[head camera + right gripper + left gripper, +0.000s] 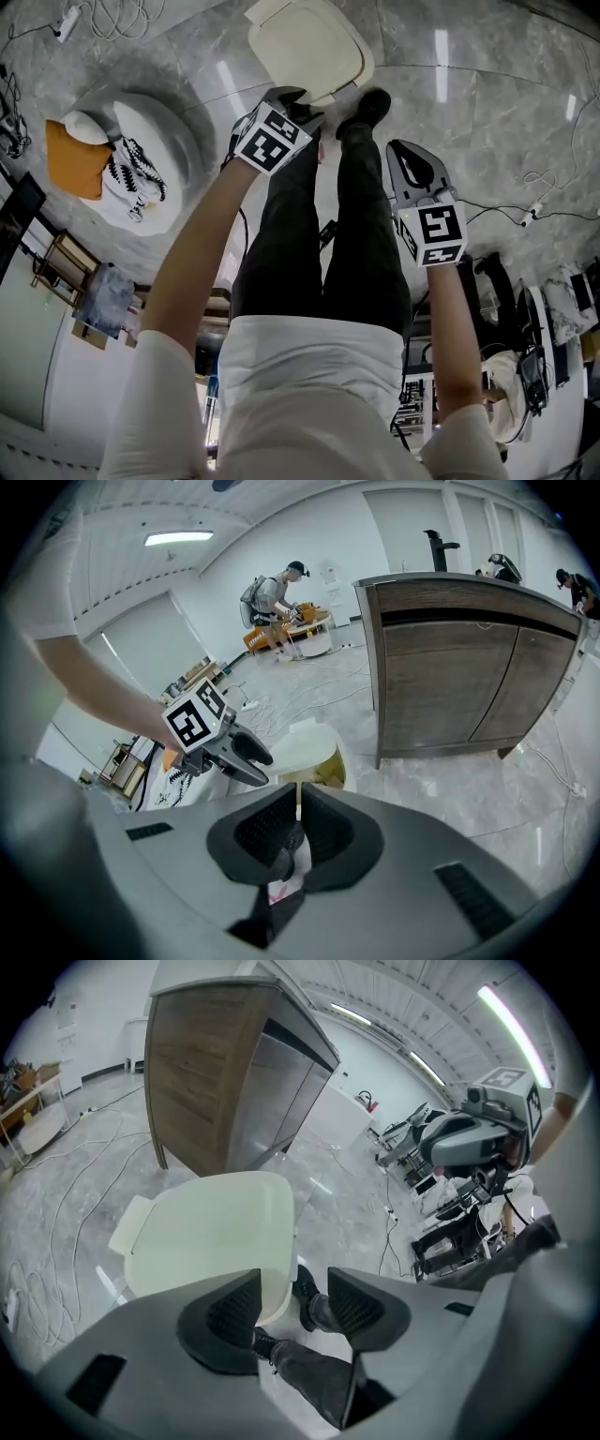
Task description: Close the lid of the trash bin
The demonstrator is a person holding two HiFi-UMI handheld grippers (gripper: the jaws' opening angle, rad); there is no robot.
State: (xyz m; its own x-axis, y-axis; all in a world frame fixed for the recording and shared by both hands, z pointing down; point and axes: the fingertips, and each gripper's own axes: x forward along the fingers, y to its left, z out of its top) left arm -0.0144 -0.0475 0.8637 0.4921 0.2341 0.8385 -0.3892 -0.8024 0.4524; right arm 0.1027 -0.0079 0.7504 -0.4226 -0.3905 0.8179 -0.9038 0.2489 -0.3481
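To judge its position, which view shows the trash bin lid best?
The left gripper view: the lid is large, central, seen from above. The head view shows it small at the top; the right gripper view, small and side-on.

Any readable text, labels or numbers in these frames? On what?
No readable text in any view.
Cube on left gripper: black-and-white square marker pattern, no letters.
Cube on right gripper: same kind of marker pattern, no letters.
The trash bin lid: plain, no label visible.
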